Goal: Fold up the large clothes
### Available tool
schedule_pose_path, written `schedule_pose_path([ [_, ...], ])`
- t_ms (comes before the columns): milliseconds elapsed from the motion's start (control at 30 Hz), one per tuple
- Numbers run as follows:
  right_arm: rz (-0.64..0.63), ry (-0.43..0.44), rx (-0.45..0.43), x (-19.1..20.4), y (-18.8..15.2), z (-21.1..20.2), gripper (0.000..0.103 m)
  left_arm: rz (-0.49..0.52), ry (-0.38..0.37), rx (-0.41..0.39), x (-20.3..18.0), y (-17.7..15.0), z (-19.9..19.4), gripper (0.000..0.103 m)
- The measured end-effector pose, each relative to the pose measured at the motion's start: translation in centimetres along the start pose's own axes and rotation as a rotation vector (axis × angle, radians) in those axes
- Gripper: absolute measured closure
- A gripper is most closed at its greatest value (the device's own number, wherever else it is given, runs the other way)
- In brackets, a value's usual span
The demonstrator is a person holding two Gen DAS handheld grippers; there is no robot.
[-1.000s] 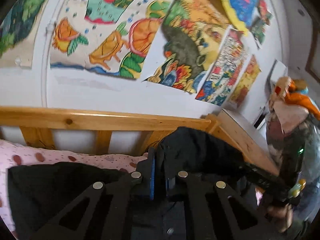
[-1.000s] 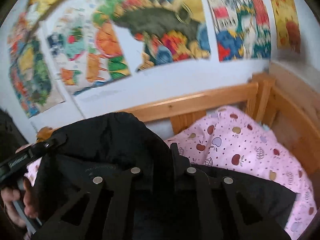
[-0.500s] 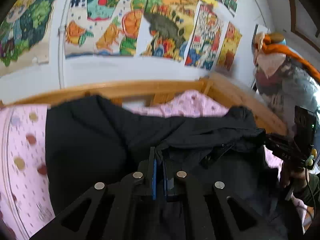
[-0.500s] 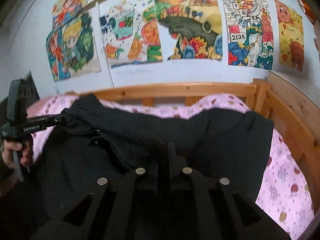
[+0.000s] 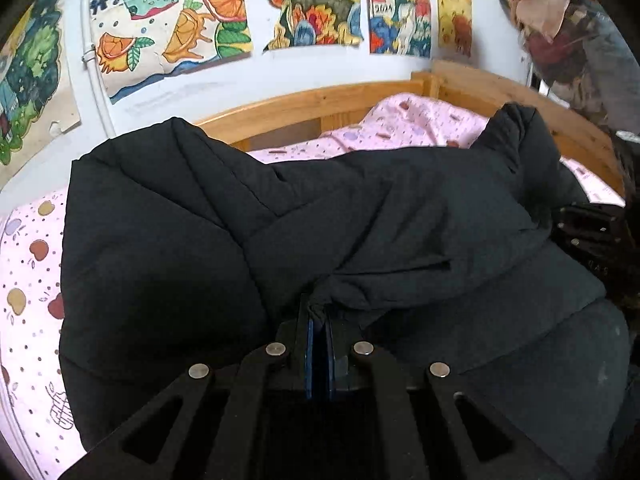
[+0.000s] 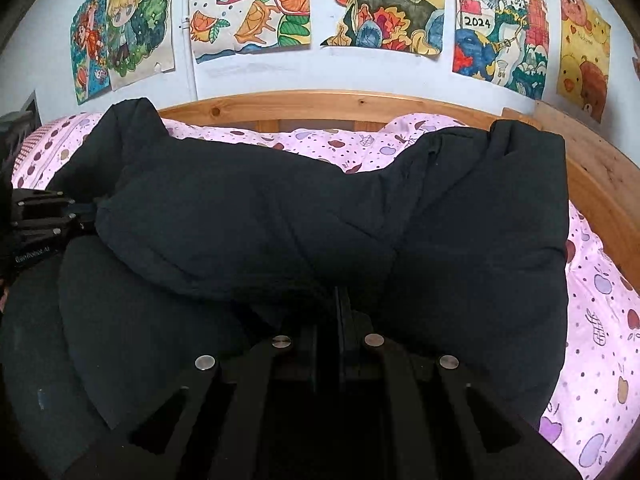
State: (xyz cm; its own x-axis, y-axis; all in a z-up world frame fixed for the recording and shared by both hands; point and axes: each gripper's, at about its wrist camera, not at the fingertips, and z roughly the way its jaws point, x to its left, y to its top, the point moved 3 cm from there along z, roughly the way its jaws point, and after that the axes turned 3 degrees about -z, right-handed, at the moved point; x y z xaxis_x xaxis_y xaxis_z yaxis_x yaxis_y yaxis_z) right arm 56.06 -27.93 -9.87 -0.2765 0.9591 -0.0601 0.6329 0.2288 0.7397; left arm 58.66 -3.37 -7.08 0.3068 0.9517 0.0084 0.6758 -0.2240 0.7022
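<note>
Black puffer jacket [image 5: 360,216] lies across pink bedsheet [image 5: 28,264], bulk beyond both tools. Left tool [image 5: 318,320] pinched shut on near fabric fold. Right tool [image 6: 332,312] clamped on near edge too; wooden bed rail [image 6: 320,106] far behind.

You are in a home bedroom, most likely a child's. The wooden bed frame [image 6: 360,106] is the landmark: inside its rails lies a pink sheet [image 6: 596,320] printed with apples and pears, and on the white wall directly above its rail hang hand-coloured drawings [image 6: 252,8], one marked 2024.
</note>
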Motion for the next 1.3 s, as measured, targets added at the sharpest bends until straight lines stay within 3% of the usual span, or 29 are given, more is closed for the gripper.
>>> schedule_pose_path([
  [133,0.012,0.025,-0.035,-0.6,0.3,-1.8,0.094,-0.063,-0.085,-0.07,1.0,0.0,-2.1,0.089],
  [200,0.025,0.027,-0.043,-1.1,0.4,-3.2,0.082,-0.11,-0.141,-0.138,1.7,-0.2,-4.0,0.084],
  [267,0.039,0.039,-0.07,-1.5,0.1,-5.0,0.068,-0.136,-0.171,-0.205,2.2,-0.4,-5.7,0.065],
  [333,0.033,0.031,-0.107,-1.9,0.0,-6.6,0.063,-0.162,-0.172,-0.274,2.8,-0.4,-7.4,0.05],
  [467,0.038,-0.033,-0.193,-3.2,2.4,-8.5,0.062,-0.161,-0.111,-0.331,3.1,2.9,-8.3,0.05],
  [567,0.123,-0.042,-0.218,-4.8,6.1,-7.7,0.062,-0.164,-0.064,-0.297,2.8,6.4,-6.3,0.05],
  [667,0.209,-0.023,-0.171,-6.1,9.3,-4.0,0.063,-0.199,-0.016,-0.243,2.7,8.7,-3.1,0.05],
  [733,0.213,-0.03,-0.133,-5.9,10.3,-1.5,0.068,-0.238,0.022,-0.203,3.1,9.1,-1.4,0.052],
  [800,0.167,-0.095,-0.084,-5.4,10.4,0.7,0.081,-0.288,0.06,-0.162,4.0,8.7,-0.1,0.058],
  [867,0.182,-0.164,-0.039,-5.6,9.5,1.9,0.086,-0.351,0.095,-0.107,5.3,7.7,1.2,0.066],
  [967,0.251,-0.198,-0.007,-6.8,7.2,2.7,0.095,-0.449,0.036,-0.07,7.3,6.1,2.6,0.066],
  [1100,0.312,-0.211,-0.001,-7.6,4.1,3.4,0.101,-0.453,0.026,-0.054,7.1,5.0,3.2,0.065],
  [1233,0.361,-0.17,0.007,-8.4,2.8,3.8,0.103,-0.511,-0.041,-0.028,8.1,4.5,3.6,0.064],
  [1300,0.35,-0.169,0.002,-8.3,3.0,3.4,0.103,-0.537,-0.087,-0.055,8.7,4.4,3.2,0.064],
])
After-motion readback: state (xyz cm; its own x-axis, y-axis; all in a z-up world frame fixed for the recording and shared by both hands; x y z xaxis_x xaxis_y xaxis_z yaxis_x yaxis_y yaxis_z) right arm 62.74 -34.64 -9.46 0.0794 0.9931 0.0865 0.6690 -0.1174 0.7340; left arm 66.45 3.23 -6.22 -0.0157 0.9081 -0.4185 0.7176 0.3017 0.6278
